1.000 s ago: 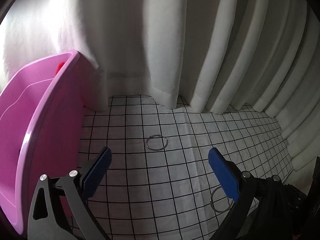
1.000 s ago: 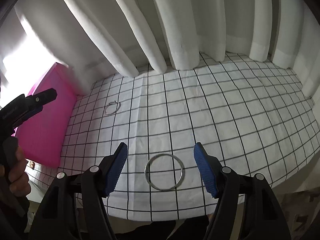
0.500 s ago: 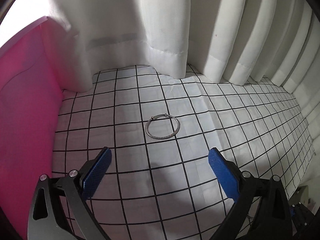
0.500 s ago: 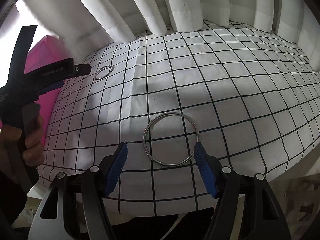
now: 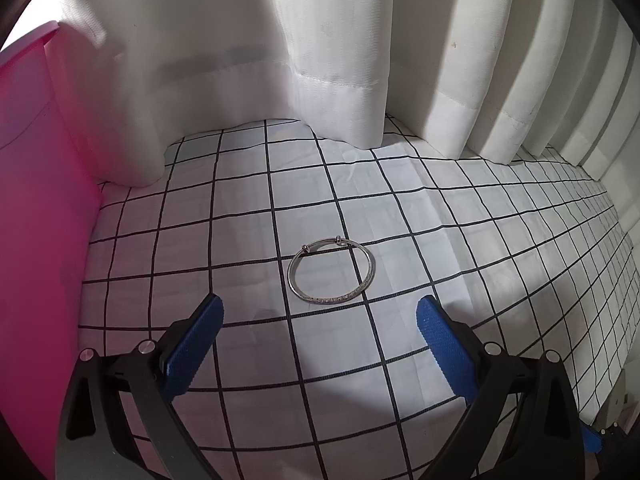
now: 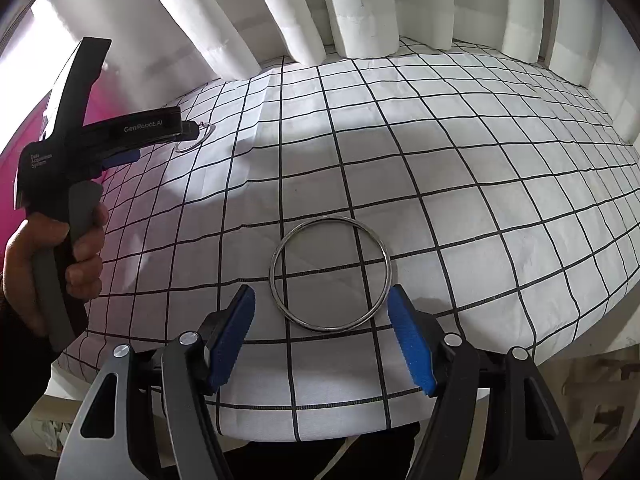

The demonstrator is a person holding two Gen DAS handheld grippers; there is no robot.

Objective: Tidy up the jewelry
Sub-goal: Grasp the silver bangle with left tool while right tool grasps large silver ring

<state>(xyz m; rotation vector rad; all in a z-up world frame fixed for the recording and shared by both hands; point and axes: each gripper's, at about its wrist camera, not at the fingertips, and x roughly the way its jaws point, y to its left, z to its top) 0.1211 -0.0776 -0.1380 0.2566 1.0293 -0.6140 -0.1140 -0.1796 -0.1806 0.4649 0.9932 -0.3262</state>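
Both wrist cams sat low over the checked tabletop [image 5: 248, 184], facing the curtain [image 5: 340, 40]; right view also caught the left tongs [image 6: 188, 130].

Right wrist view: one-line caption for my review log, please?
Open right gripper poised at a plain silver bangle on the grid-patterned cloth.

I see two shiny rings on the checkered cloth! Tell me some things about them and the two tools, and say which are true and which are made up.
1. The left tool is squeezing a bangle. False: it is open, and the thin bangle lies untouched ahead of its tips.
2. The right tool is open. True.
3. The plain ring lies flat on the checkered cloth. True.
4. The pink box sits to the right of the thin bangle. False: it stands to its left.
5. White curtains hang behind the cloth. True.
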